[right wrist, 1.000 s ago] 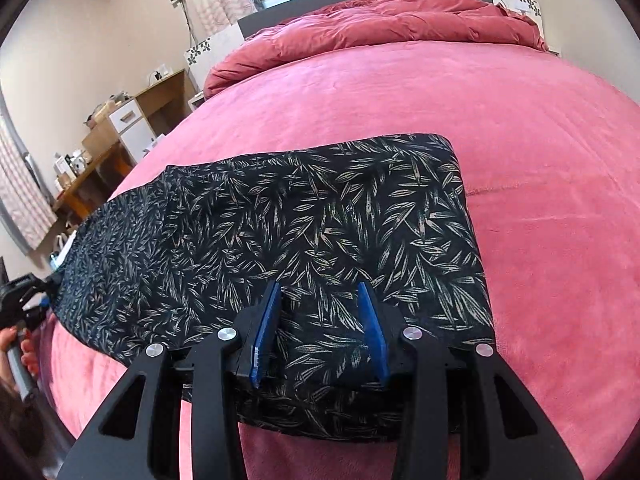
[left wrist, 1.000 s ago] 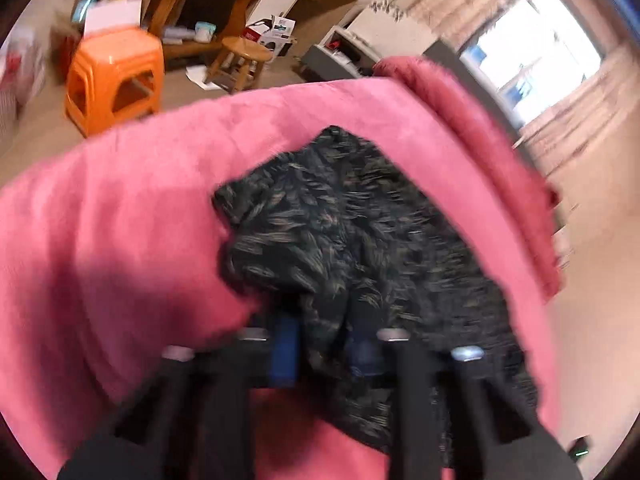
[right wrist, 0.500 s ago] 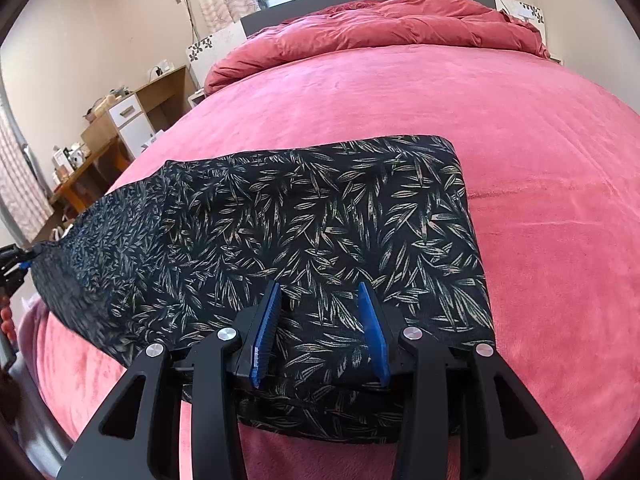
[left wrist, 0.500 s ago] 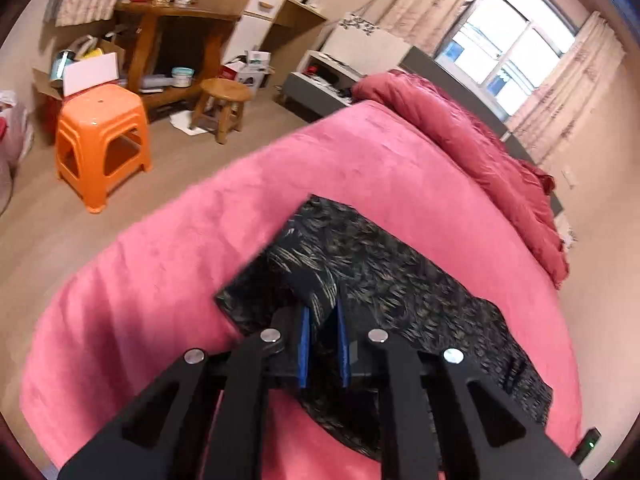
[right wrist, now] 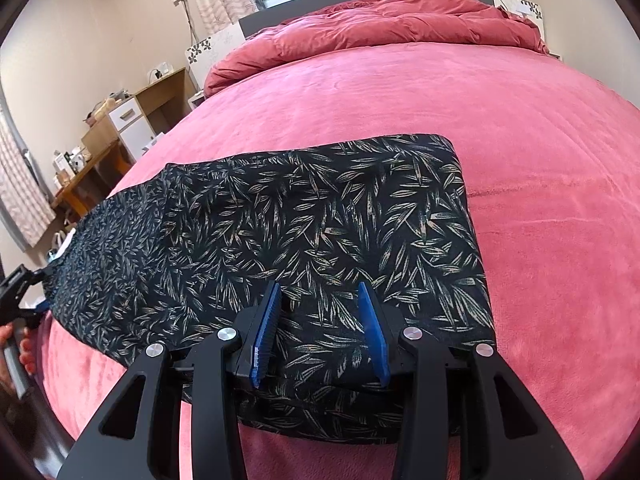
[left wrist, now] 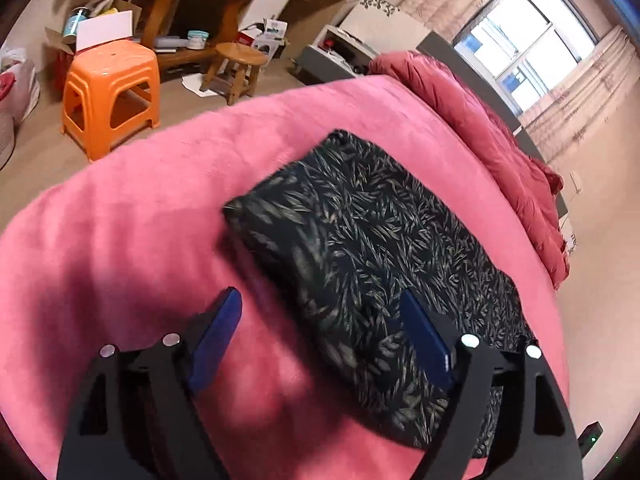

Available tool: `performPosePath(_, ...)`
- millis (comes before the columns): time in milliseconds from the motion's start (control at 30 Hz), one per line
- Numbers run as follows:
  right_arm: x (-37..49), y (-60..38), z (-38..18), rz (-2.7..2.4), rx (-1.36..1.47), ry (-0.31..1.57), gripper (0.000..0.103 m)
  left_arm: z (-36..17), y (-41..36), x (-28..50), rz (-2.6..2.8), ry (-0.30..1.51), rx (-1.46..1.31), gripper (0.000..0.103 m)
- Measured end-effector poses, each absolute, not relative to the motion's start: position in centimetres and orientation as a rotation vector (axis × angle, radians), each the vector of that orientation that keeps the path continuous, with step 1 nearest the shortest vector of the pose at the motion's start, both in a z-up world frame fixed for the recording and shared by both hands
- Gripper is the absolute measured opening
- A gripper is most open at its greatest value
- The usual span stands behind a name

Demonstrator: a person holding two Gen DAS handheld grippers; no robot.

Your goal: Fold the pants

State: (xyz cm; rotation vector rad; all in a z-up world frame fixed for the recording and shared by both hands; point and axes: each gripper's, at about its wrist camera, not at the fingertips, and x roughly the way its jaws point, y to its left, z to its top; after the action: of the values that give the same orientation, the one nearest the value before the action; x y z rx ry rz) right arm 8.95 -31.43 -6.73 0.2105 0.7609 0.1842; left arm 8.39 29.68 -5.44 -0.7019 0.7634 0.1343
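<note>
The left gripper (left wrist: 320, 320), jaws just opened wide and holding nothing, hangs over the edge of the pants (left wrist: 372, 264), the right gripper (right wrist: 320, 320) stands half open above them, and they lie flat on the pink bed (right wrist: 520, 140).

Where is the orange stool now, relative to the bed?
In the left wrist view, the orange stool stands on the floor at upper left, beyond the pink bed, beside a wooden stool.
</note>
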Motion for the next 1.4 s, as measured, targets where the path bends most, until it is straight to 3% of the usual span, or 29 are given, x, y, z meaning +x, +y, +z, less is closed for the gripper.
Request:
performPosePath(100,9.0,-31.5,-6.7,0.185,0.21,0.76,0.039,-6.2,30.8,9.2,0.133,0.726,-0.813,0.079)
performPosePath(167,8.9,-31.4,-6.7,0.182,0.207,0.76,0.039,-6.5,31.4,9.5,0.148,0.701,-0.861,0.07)
performPosePath(267,8.9,-31.4,-6.7,0.181,0.207,0.76,0.039,-7.1,32.1,9.6,0.224,0.721,-0.897,0.031)
performPosePath(400,8.9,-31.8,-6.5,0.188,0.231,0.756,0.039,-6.1,32.0,8.7,0.169,0.659,-0.935,0.016)
performPosePath(533,8.2,-32.4,-5.4,0.192,0.263,0.707,0.052,-1.9,29.5,8.5,0.099,0.553,-0.888,0.015)
performPosePath(800,7.8,-34.6,-4.2,0.201,0.382,0.638,0.052,7.6,18.5,9.0,-0.155,0.448,-0.602,0.015)
performPosePath(967,7.5,-36.2,-4.0,0.22,0.499,0.614,0.052,10.2,8.8,9.3,-0.296,0.465,-0.339,0.015)
performPosePath(1100,7.2,-37.0,-3.4,0.281,0.579,0.568,0.053,9.4,1.7,8.9,-0.412,0.505,-0.203,0.015)
performPosePath(1167,7.0,-37.3,-3.2,0.291,0.607,0.55,0.059,8.0,-1.9,8.6,-0.457,0.547,-0.138,0.015)
performPosePath(1267,6.6,-37.6,-2.5,0.308,0.62,0.512,0.059,3.6,-8.0,7.8,-0.5,0.635,0.013,0.016)
performPosePath(1400,6.6,-38.2,-2.6,0.323,0.658,0.512,0.059,-1.1,-13.5,5.4,-0.576,0.707,0.222,0.033)
